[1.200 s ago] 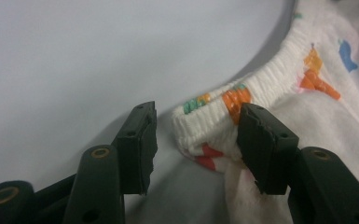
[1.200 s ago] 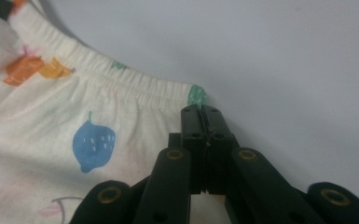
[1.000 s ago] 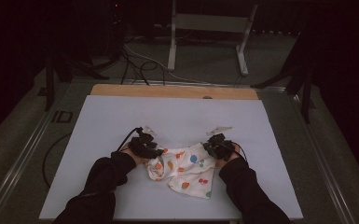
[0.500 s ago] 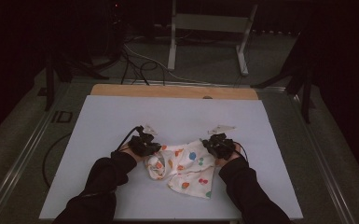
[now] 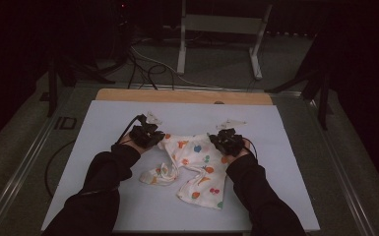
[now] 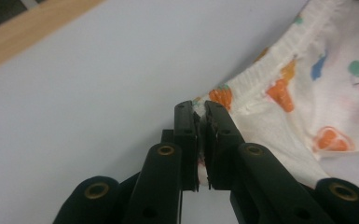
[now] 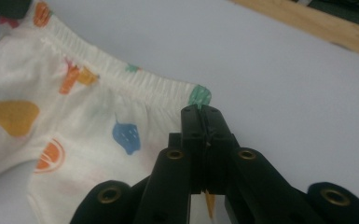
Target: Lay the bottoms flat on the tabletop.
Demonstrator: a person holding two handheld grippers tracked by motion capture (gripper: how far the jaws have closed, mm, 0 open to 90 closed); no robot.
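Note:
A small pair of white pants (image 5: 197, 164) printed with coloured fruit lies on the white table top (image 5: 103, 128), its elastic waistband stretched between my two grippers. My left gripper (image 5: 153, 136) is shut on the waistband's left corner; in the left gripper view the jaws (image 6: 199, 116) pinch the hem of the pants (image 6: 307, 93). My right gripper (image 5: 221, 140) is shut on the waistband's right corner, and in the right gripper view its jaws (image 7: 201, 114) clamp the gathered edge of the pants (image 7: 74, 107). The pant legs trail toward the person, one crumpled.
A wooden strip (image 5: 182, 96) runs along the table's far edge. Beyond it stand a white metal frame (image 5: 221, 29) and cables on the floor (image 5: 142, 64). A dark cable (image 5: 54, 162) hangs off the table's left side.
Both grippers have moved away from the person and apart, pulling the bunched pants out so the waistband now lies stretched and the legs unfold behind it.

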